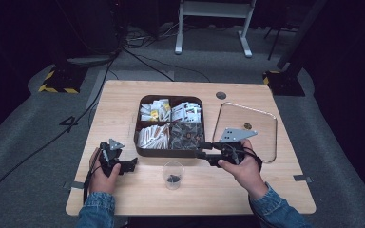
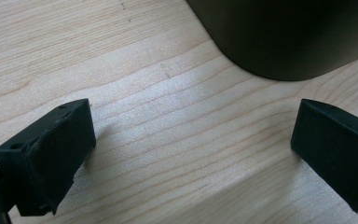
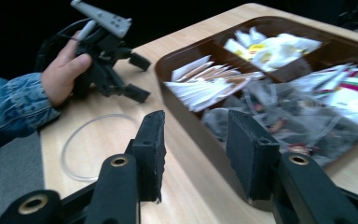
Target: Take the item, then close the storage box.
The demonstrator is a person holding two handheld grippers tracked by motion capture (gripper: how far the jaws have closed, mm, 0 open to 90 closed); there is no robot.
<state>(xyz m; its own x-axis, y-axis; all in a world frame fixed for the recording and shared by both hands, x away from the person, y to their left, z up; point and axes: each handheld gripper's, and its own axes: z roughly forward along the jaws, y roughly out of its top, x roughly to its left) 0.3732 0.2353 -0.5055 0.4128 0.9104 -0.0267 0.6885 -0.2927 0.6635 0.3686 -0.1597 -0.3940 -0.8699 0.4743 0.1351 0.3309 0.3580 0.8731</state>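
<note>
beside the tray (image 1: 138, 142), right claw (image 3: 193, 156) half open (holding nothing).

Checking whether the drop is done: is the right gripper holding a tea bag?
No. In the right gripper view the right gripper has nothing between its jaws, with the tray beyond.

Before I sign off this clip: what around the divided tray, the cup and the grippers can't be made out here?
- Dark bit in the clear cup: high view, too small to identify.
- Packets in the brown tray: print too small in the high view, blurred in the right gripper view.
- Tray in the left gripper view: one dark corner, the rest cut off by the frame edge.
- Cup in the right gripper view: rim partly behind the right gripper, whose jaws stand apart, empty.
</note>
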